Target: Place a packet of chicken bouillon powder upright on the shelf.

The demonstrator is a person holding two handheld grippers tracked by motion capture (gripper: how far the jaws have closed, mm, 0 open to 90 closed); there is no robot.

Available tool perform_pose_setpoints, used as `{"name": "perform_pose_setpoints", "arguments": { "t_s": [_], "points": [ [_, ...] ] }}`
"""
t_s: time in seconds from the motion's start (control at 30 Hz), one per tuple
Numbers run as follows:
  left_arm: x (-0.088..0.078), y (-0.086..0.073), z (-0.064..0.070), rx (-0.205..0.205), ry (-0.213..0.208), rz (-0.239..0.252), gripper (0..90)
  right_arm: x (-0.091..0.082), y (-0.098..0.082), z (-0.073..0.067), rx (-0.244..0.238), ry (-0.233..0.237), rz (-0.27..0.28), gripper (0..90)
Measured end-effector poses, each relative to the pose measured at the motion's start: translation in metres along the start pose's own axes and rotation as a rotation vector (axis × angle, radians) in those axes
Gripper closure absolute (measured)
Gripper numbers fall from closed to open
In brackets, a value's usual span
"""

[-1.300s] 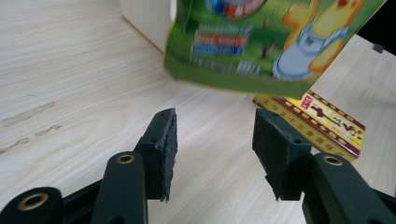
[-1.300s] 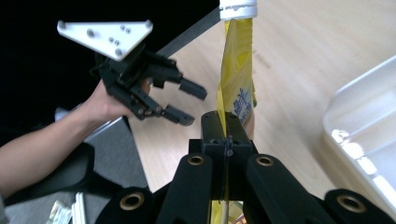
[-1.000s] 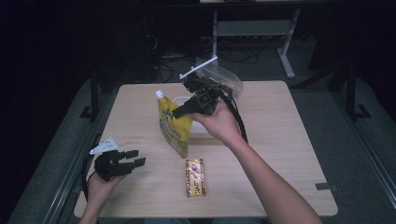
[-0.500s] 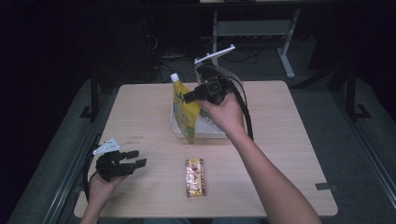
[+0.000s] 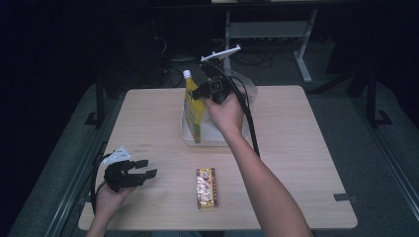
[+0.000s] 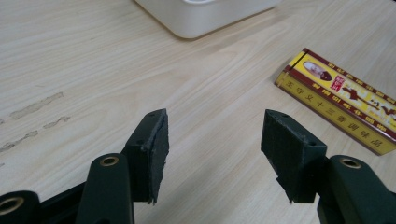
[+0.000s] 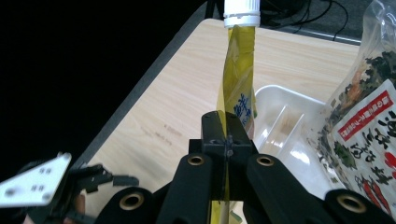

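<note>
Slippage is your main worry: your right gripper (image 7: 224,135) has its jaws pressed together on the thin flat edge of the yellow pouch (image 5: 193,106), and the pouch hangs upright over the near-left end of the white tray (image 5: 190,140) with its white cap (image 7: 241,11) high above the pinch. With most of the pouch's length above the grip, it could swing or fold over, and a quick move sideways could pull the film out of the jaws. Then it would likely fall across the tray's rim or onto the desk (image 5: 296,128) rather than inside.

A second risk is the clear bag of dried food (image 7: 369,107), which already fills the far side of the tray. Lower the pouch too close to it and you may crush it or nudge it out, or the pouch may lean on it and stay tilted.

Your left gripper (image 5: 138,174) rests low over the desk's near-left part, and its jaws have just been opening, with nothing between them. The small red and yellow box (image 6: 343,100) lies just beside it; a careless sweep would knock the box away before you can close on it.
</note>
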State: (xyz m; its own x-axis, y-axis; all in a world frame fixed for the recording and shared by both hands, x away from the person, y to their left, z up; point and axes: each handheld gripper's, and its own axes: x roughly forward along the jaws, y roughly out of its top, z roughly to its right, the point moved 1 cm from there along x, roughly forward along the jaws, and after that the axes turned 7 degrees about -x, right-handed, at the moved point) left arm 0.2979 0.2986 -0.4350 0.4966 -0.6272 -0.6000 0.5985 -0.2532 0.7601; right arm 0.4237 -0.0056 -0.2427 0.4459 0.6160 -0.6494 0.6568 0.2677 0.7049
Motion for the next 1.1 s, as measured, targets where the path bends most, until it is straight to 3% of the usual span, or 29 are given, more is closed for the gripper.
{"name": "perform_pose_setpoints", "arguments": {
  "t_s": [0.03, 0.2, 1.1],
  "points": [
    [0.000, 0.000, 0.000, 0.001, -0.001, 0.001, 40.7, 0.005, 0.001, 0.003, 0.025, -0.004, 0.012, 89.8],
    [-0.001, 0.000, 0.000, 0.001, -0.001, 0.004, 40.4, 0.010, 0.003, 0.004, 0.054, -0.018, 0.033, 89.7],
    [-0.002, 0.000, 0.000, 0.009, 0.001, 0.011, 39.9, 0.047, 0.008, 0.002, 0.153, -0.070, 0.090, 89.6]
  ]
}}
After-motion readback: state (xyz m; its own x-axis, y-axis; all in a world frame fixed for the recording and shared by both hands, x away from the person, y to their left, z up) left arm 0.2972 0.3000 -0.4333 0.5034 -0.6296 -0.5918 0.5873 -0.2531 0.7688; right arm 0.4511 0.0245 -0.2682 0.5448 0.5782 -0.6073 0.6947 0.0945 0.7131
